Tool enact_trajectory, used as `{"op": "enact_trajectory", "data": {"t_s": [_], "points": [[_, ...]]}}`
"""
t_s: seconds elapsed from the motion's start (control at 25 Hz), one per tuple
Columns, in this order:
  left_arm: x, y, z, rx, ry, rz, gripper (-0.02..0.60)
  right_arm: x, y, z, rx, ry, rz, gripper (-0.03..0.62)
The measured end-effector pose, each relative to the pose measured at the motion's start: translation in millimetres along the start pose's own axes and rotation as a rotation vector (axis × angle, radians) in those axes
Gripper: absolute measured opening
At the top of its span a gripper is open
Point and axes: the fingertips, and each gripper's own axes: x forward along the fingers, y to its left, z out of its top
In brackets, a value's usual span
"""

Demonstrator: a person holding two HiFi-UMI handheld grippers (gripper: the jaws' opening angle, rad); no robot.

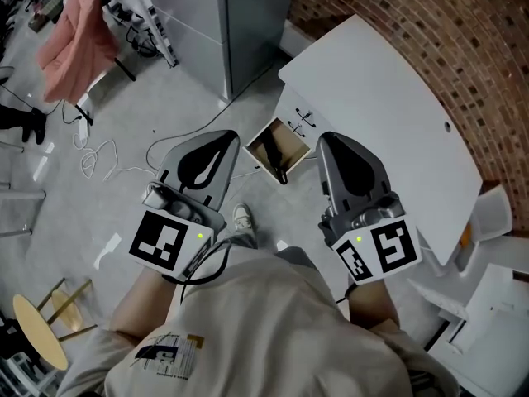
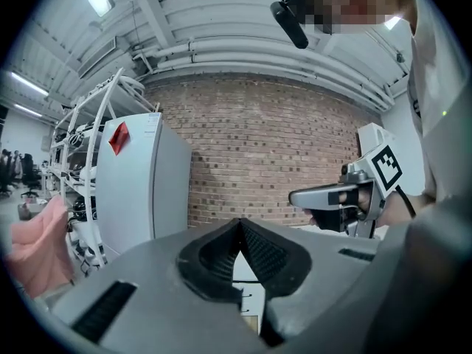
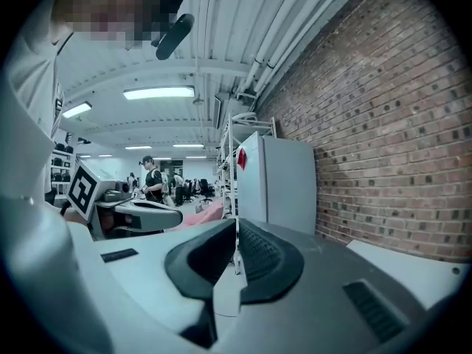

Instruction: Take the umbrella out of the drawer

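Head view: left claw (image 1: 225, 139) and right claw (image 1: 329, 143) hover short of the open drawer (image 1: 266, 141); dark shape inside, likely the umbrella (image 1: 279, 164). Left gripper view: jaws together, empty. Right gripper view: likewise. Risk: arriving shut, they shove the umbrella deeper.

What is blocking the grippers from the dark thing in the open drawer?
Nothing visible. The wood-lined drawer is open, and the dark thing in it, likely the umbrella, lies uncovered. The left gripper and right gripper, both shut and empty, have only air before it.
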Motion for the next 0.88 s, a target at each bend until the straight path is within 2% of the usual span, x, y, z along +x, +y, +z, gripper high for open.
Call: {"op": "enact_trajectory", "data": {"t_s": [0.32, 0.44, 0.68, 0.88], "points": [[28, 34, -19, -0.009, 0.036, 0.016, 0.008, 42, -18, -13, 0.005, 0.054, -0.007, 0.009], [37, 37, -30, -0.025, 0.09, 0.03, 0.008, 50, -26, -16, 0.011, 0.062, 0.002, 0.009], [55, 37, -32, -0.039, 0.073, 0.087, 0.008, 58, -44, -33, 0.025, 0.095, 0.052, 0.009], [77, 34, -38, -0.016, 0.077, 0.105, 0.008, 65, -67, -46, 0.05, 0.099, 0.057, 0.009]]}}
